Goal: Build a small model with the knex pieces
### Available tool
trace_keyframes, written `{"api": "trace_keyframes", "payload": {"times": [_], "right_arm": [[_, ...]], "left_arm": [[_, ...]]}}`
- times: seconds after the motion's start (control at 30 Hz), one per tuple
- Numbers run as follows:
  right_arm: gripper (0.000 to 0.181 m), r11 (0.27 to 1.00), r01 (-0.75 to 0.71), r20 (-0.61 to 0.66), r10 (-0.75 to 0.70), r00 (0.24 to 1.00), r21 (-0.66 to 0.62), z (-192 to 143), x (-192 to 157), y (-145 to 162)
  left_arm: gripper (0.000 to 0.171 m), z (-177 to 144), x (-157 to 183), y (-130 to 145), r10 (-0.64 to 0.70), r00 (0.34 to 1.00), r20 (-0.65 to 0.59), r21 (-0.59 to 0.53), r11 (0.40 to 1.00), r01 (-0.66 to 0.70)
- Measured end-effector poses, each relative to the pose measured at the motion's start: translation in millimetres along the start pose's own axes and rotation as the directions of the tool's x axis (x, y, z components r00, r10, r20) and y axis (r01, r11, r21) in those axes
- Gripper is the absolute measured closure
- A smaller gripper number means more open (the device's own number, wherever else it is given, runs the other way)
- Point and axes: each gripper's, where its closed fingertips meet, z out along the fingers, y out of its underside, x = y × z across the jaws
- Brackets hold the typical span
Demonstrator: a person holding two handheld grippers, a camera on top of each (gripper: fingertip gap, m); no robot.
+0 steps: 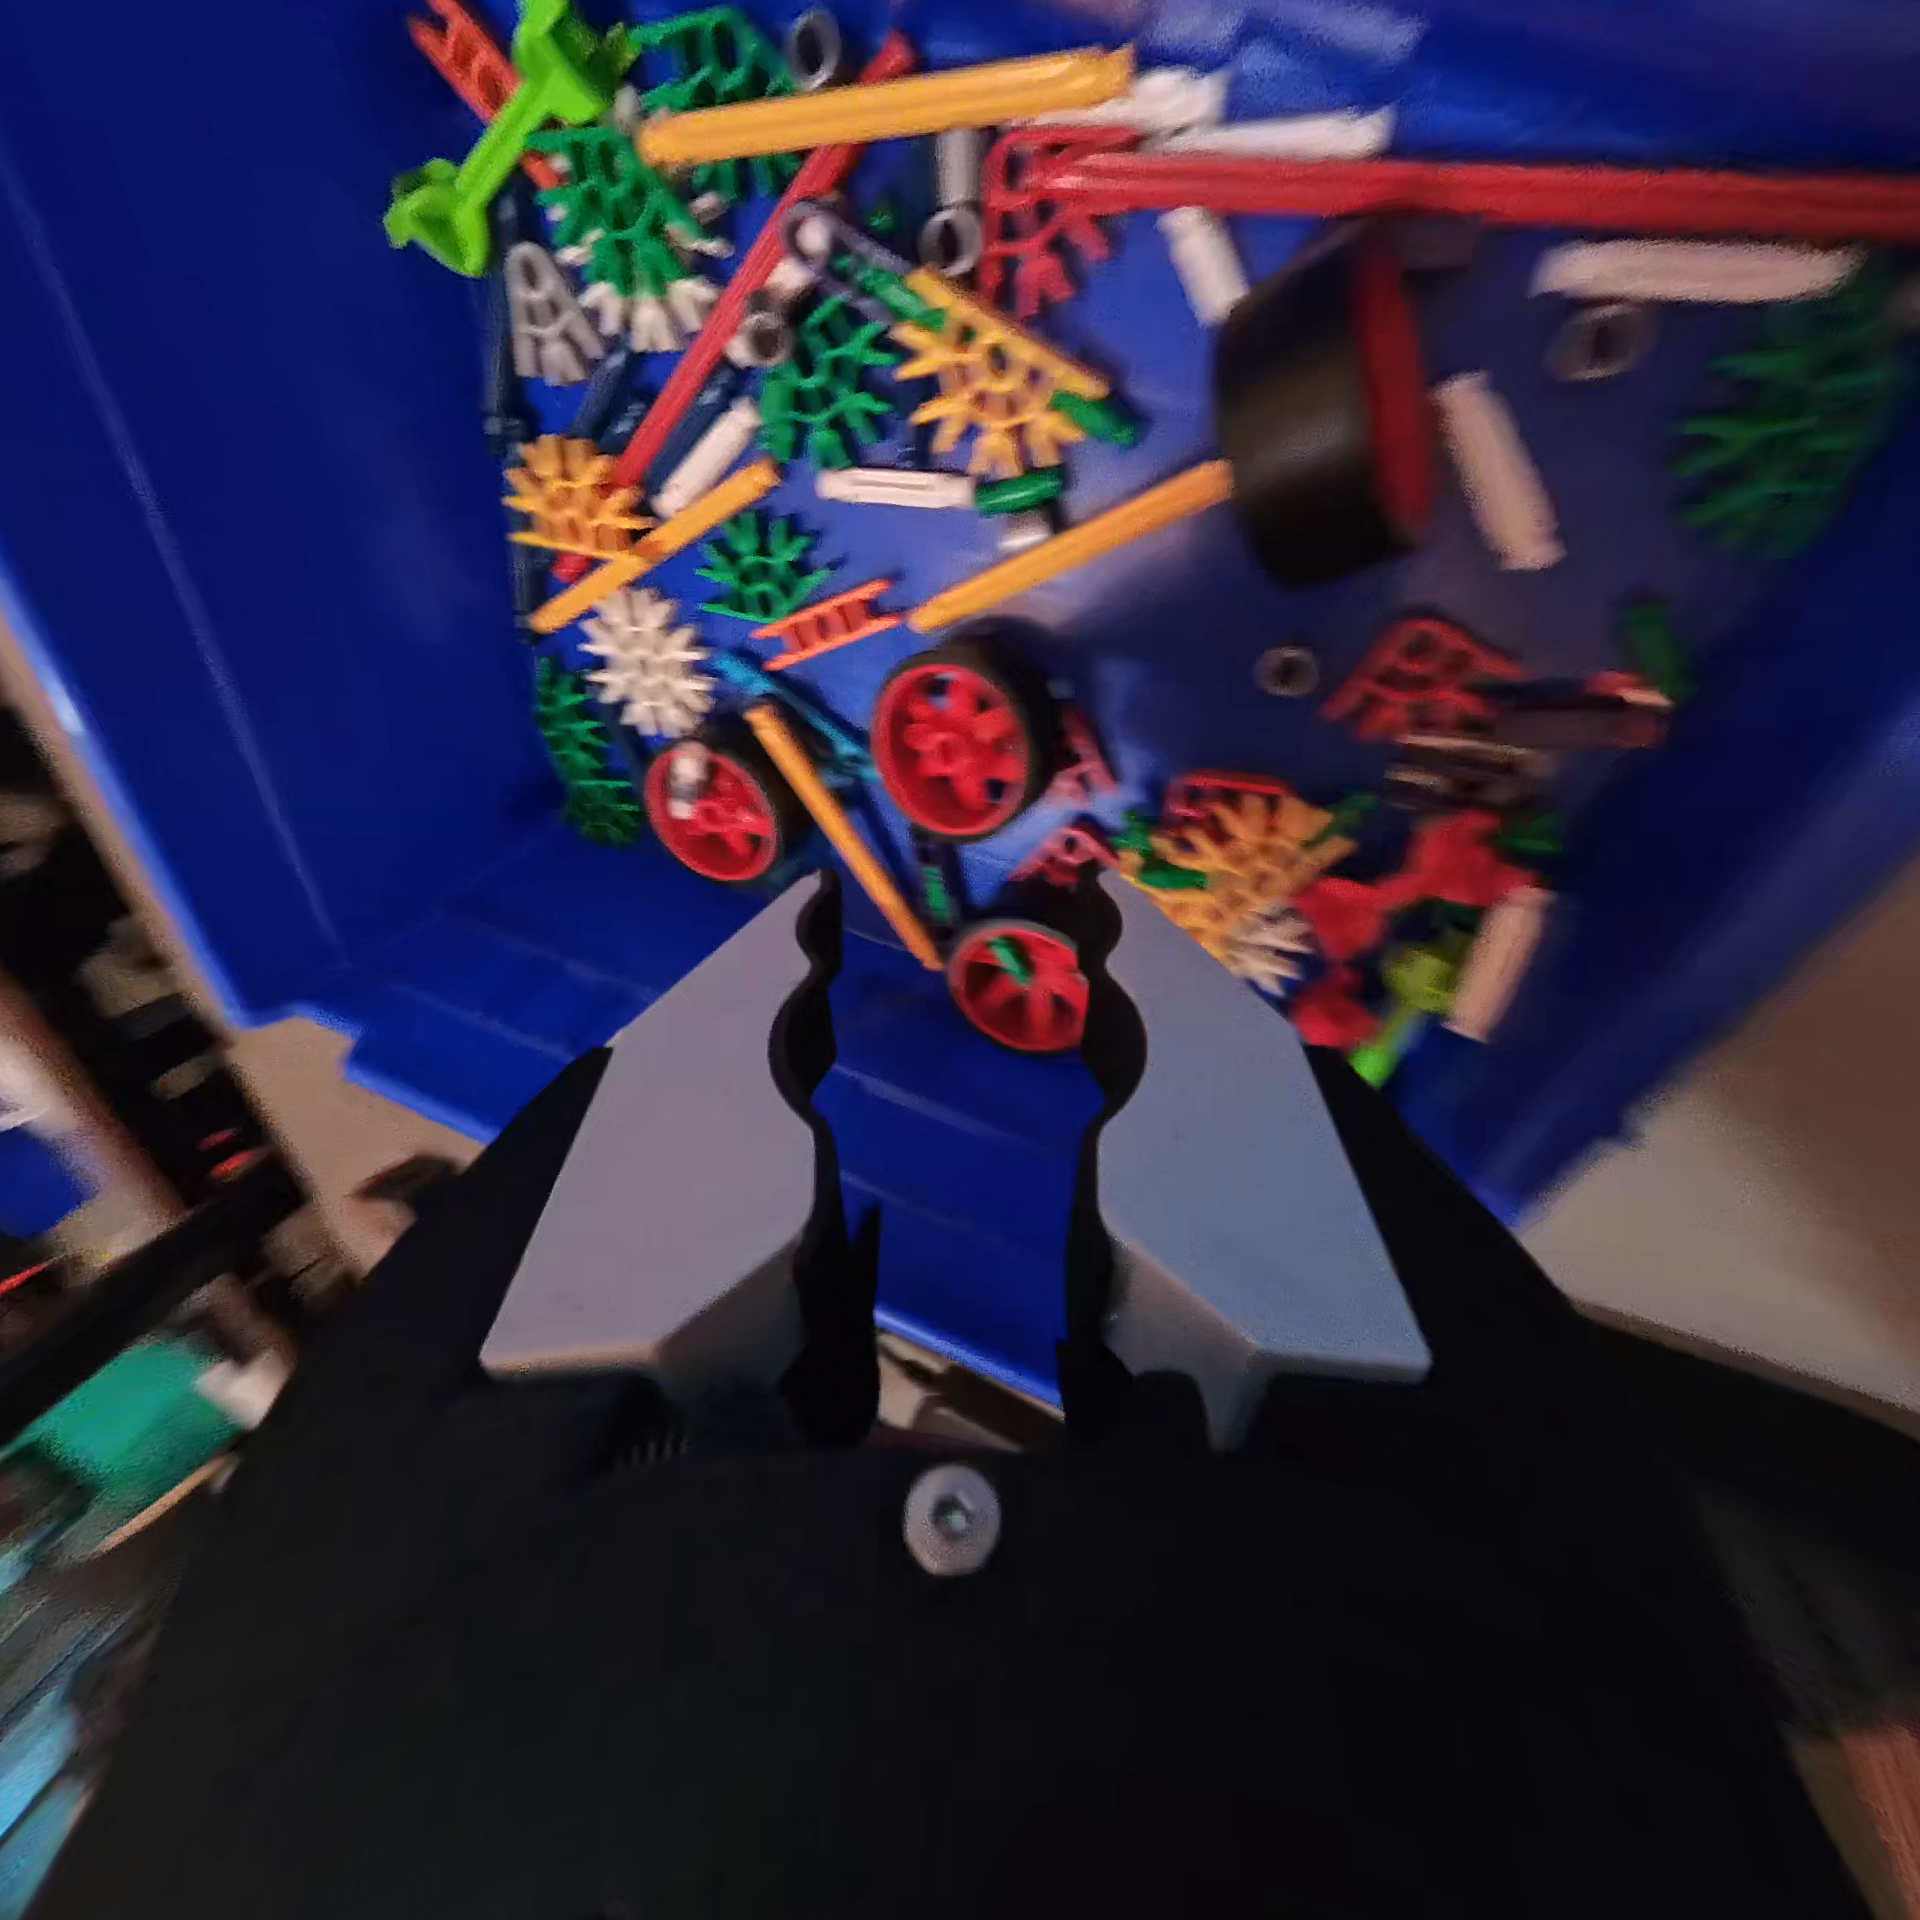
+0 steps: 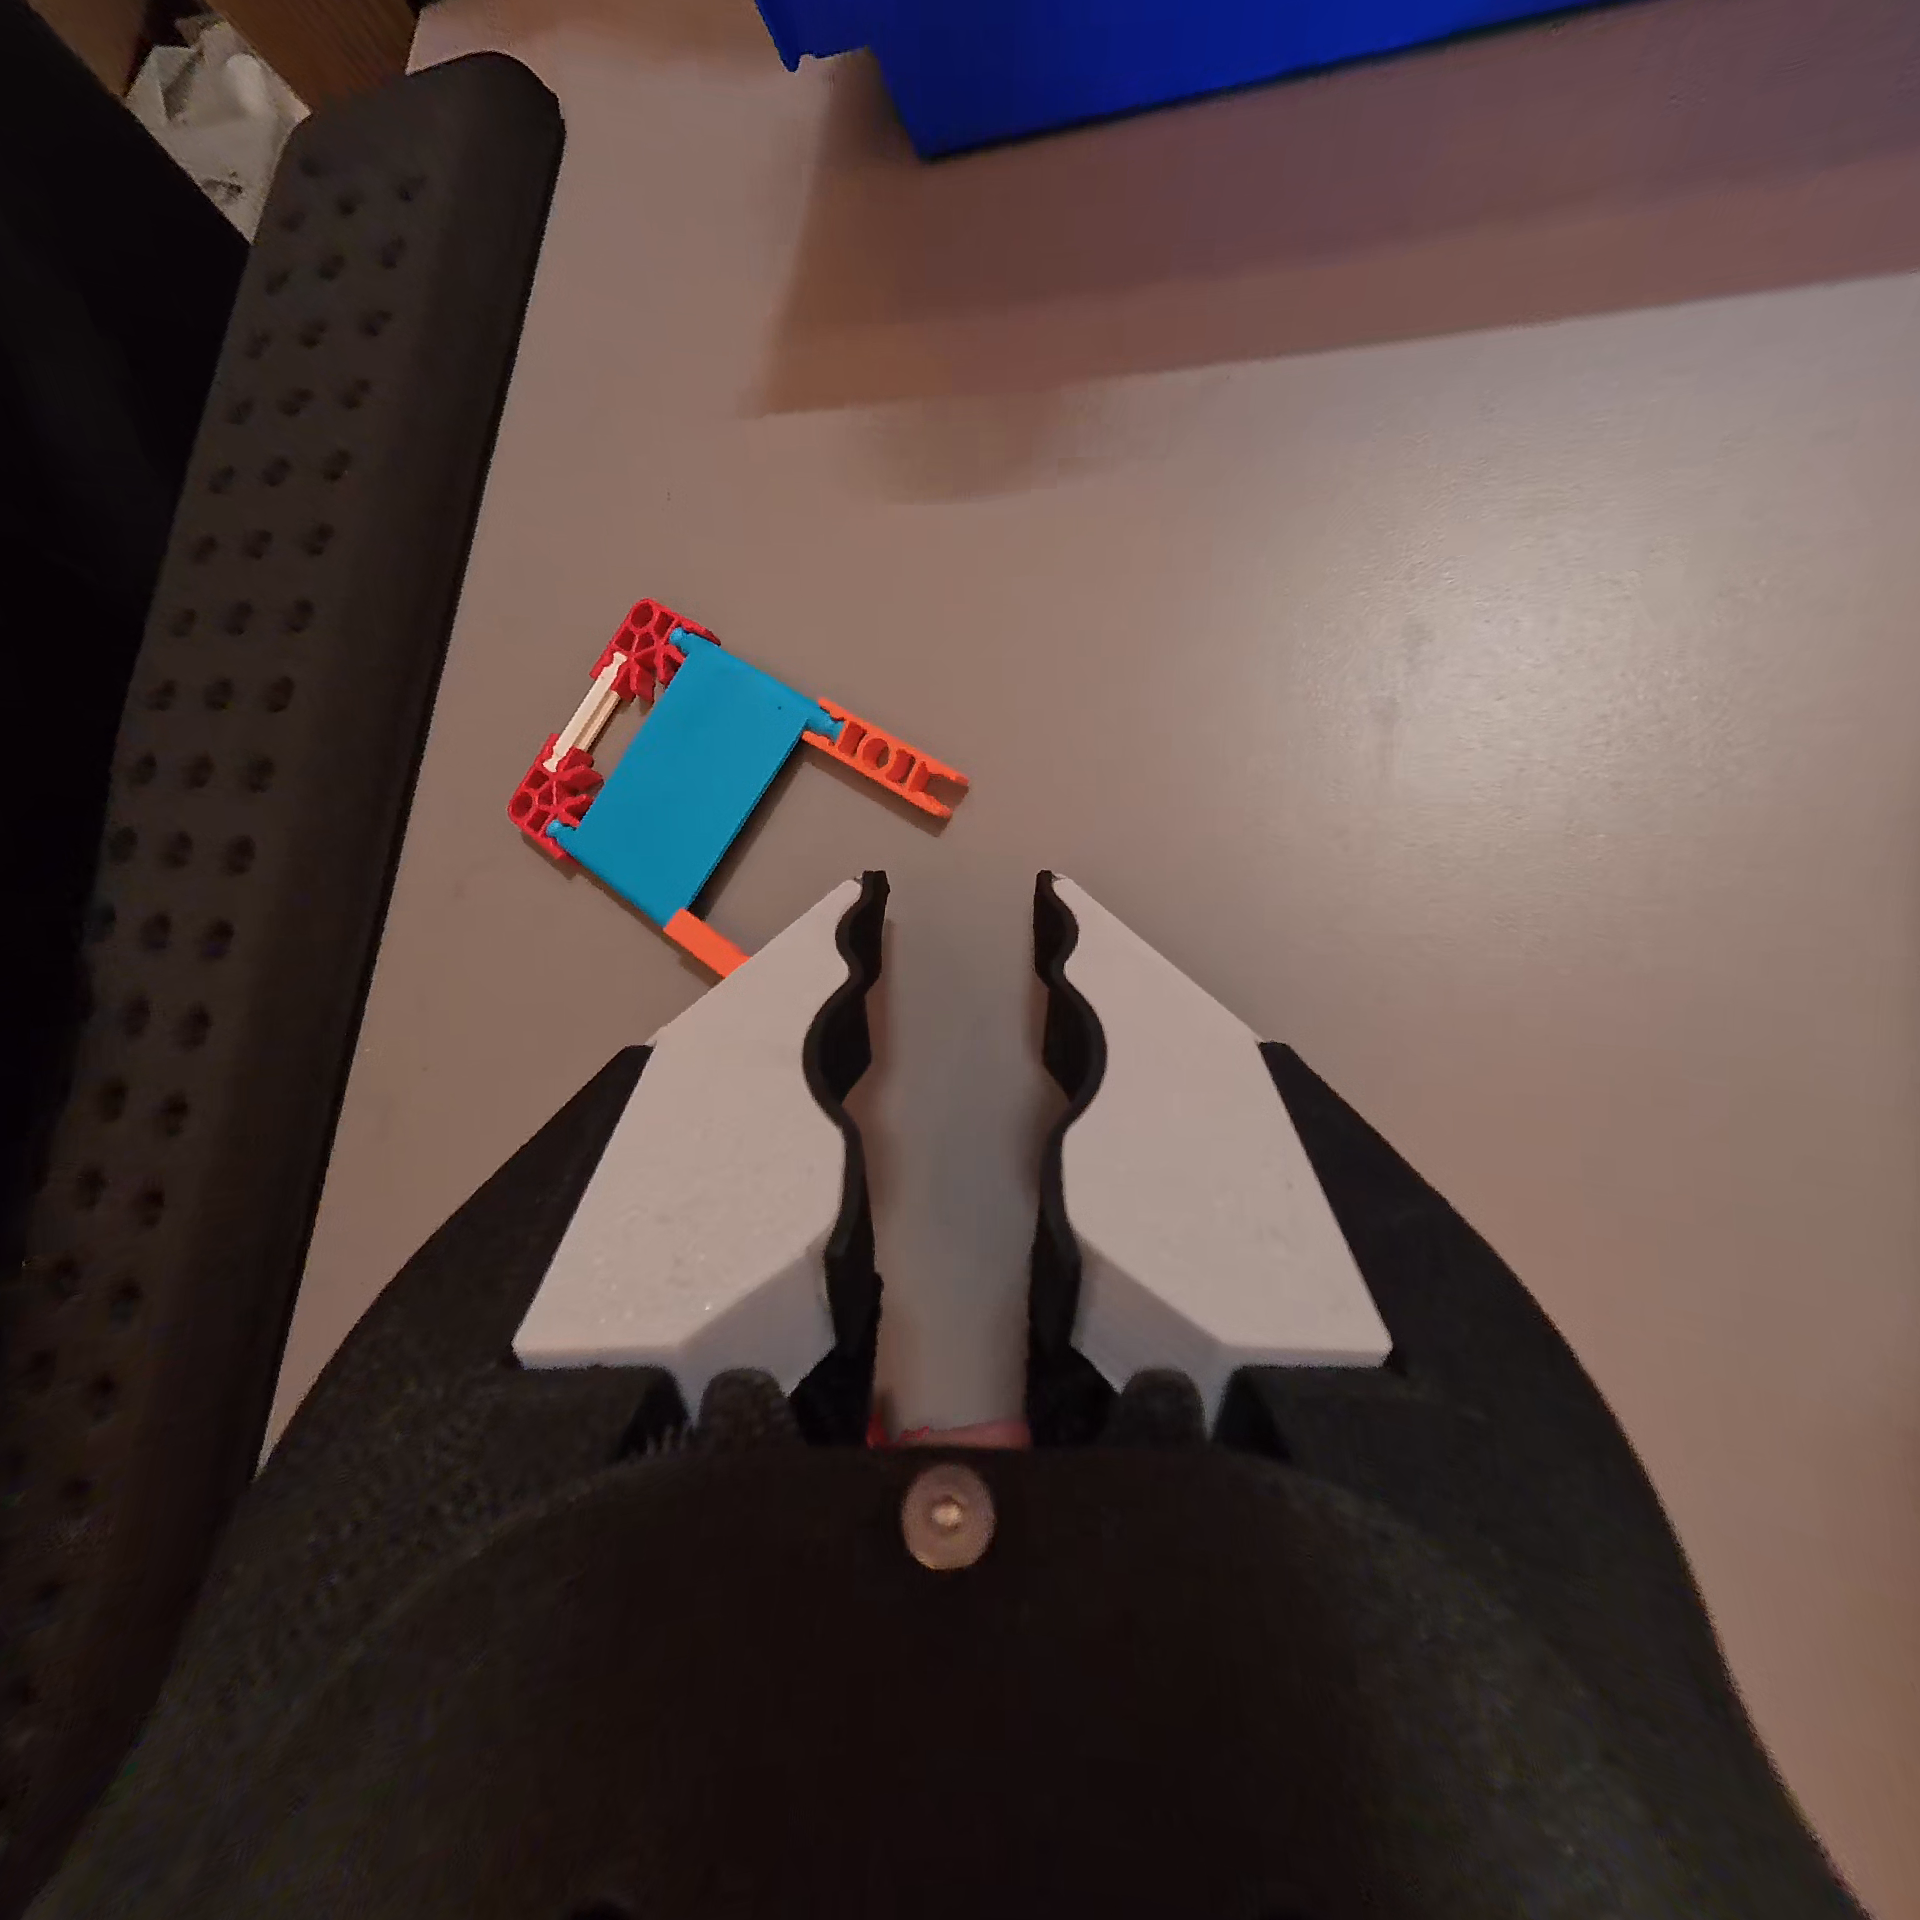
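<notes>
My left gripper (image 1: pixel 961 894) is open and empty above the near end of a blue bin (image 1: pixel 312 623) full of plastic building pieces. A small red wheel (image 1: pixel 1018 985) lies just beyond and between its fingertips, with two more red wheels (image 1: pixel 951 740) farther in. Yellow rods (image 1: pixel 883 104), red rods, green, yellow and white snowflake connectors and a large black tyre (image 1: pixel 1320 405) fill the bin. My right gripper (image 2: pixel 961 883) is open and empty above a grey table (image 2: pixel 1455 727). A small assembly with a blue panel (image 2: pixel 686 774), red connectors and orange rods lies just left of its left fingertip.
A black perforated chair part (image 2: pixel 312 623) runs along the table's left edge in the right wrist view. The blue bin's corner (image 2: pixel 1091 73) shows at the top there. Dark cluttered shelving (image 1: pixel 104 1143) stands left of the bin in the left wrist view. Left tips to right tips: about 30 centimeters.
</notes>
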Motion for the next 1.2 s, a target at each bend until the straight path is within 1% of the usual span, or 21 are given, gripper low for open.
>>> {"api": "trace_keyframes", "payload": {"times": [0.07,0.13,0.17,0.23,0.27,0.33,0.4,0.5,0.6,0.63,0.73,0.8,1.0,1.07,1.13,1.2], "right_arm": [[0.154,1.0,-0.002,0.0,0.002,1.0,0.003,-1,1,0],[0.154,1.0,-0.005,0.008,0.005,1.0,0.008,-1,0,0],[0.154,1.0,-0.006,0.01,0.005,1.0,0.009,0,0,0],[0.155,1.0,-0.005,0.016,0.005,1.0,0.011,1,-1,-1],[0.155,1.0,-0.003,0.016,0.003,1.0,0.01,1,-2,-1],[0.155,1.0,0.004,0.014,-0.004,1.0,0.004,1,-3,0],[0.155,1.0,0.009,0.015,-0.009,1.0,0.002,2,-4,0],[0.155,1.0,0.013,0.02,-0.013,1.0,0.005,3,-5,-1],[0.155,1.0,0.011,0.024,-0.011,1.0,0.009,2,-5,-1],[0.155,1.0,0.01,0.025,-0.01,1.0,0.01,2,-4,-1],[0.156,1.0,0.007,0.026,-0.008,1.0,0.014,2,-4,-1],[0.156,1.0,0.009,0.026,-0.009,1.0,0.013,2,-4,-1],[0.155,1.0,0.011,0.019,-0.011,1.0,0.011,0,-3,0],[0.155,1.0,0.013,0.017,-0.013,1.0,0.012,-1,-4,0],[0.155,1.0,0.017,0.015,-0.017,1.0,0.014,-2,-4,-1],[0.155,1.0,0.02,0.011,-0.02,1.0,0.018,-3,-4,-3]], "left_arm": [[0.132,-22,31,1,-0.027,0.984,-0.179,0.054,0.998,0.037],[0.142,-33,54,7,0.014,0.957,-0.288,0.072,0.997,0.007],[0.144,-34,68,11,0.027,0.936,-0.35,0.061,0.998,-0.005],[0.152,-23,82,17,0.056,0.92,-0.389,0.033,0.998,-0.046],[0.152,-18,89,23,0.059,0.91,-0.411,-0.003,0.998,-0.066],[0.153,-7,92,28,0.059,0.907,-0.417,-0.039,0.996,-0.083],[0.155,-2,95,29,0.049,0.895,-0.444,-0.047,0.996,-0.078],[0.158,1,99,25,0.031,0.874,-0.484,-0.041,0.997,-0.058],[0.161,7,102,28,0.029,0.862,-0.506,-0.072,0.995,-0.075],[0.159,9,101,30,0.031,0.864,-0.503,-0.086,0.993,-0.086],[0.16,10,100,29,0.027,0.856,-0.516,-0.099,0.991,-0.091],[0.167,13,101,29,0.034,0.855,-0.517,-0.099,0.99,-0.1],[0.171,16,100,30,0.047,0.872,-0.488,-0.1,0.989,-0.11],[0.171,16,95,28,0.072,0.888,-0.454,-0.084,0.989,-0.123],[0.171,12,91,26,0.062,0.895,-0.441,-0.075,0.992,-0.105],[0.171,9,83,27,0.055,0.914,-0.401,-0.074,0.993,-0.092]]}}
